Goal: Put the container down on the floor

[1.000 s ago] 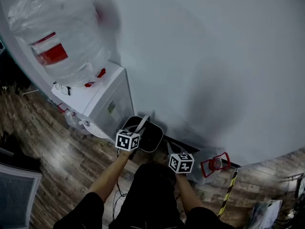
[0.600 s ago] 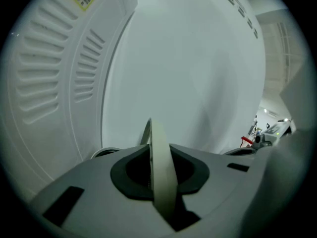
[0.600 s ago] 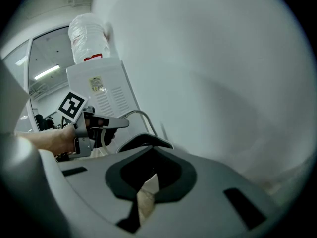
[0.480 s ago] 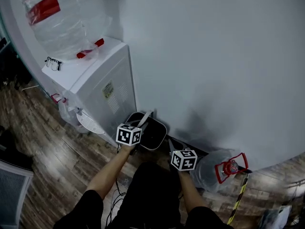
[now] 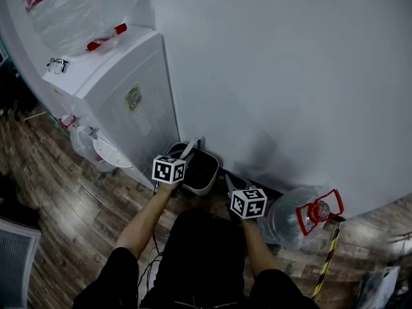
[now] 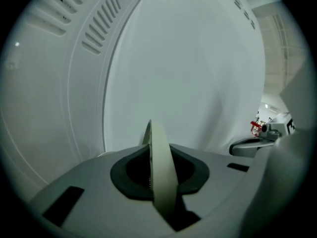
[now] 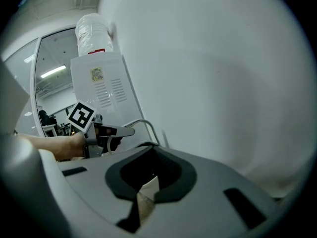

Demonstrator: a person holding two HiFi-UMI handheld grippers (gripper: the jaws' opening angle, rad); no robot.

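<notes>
A dark container [image 5: 201, 172] with a thin wire handle [image 7: 146, 123] sits low at the foot of the white wall, beside the water dispenser; whether it touches the floor is hidden. My left gripper [image 5: 187, 154] reaches over its near rim and is shut on the handle, which stands upright. The right gripper view shows that left gripper [image 7: 117, 131] pinching one end of the wire arc. In its own view the left gripper [image 6: 157, 170] shows only one pale closed strip. My right gripper [image 5: 230, 190] hovers just right of the container, shut and holding nothing [image 7: 144, 195].
A white water dispenser [image 5: 132, 102] with a clear bottle [image 5: 71, 5] on top stands to the left. Another large clear bottle [image 5: 288, 219] with a red cap handle [image 5: 319, 211] lies on the wooden floor [image 5: 77, 205] to the right. The white wall [image 5: 277, 76] is close ahead.
The head view has shifted, so the dispenser sits higher and the floor bottle shows fully. Both grippers and the container keep almost the same places relative to each other.
</notes>
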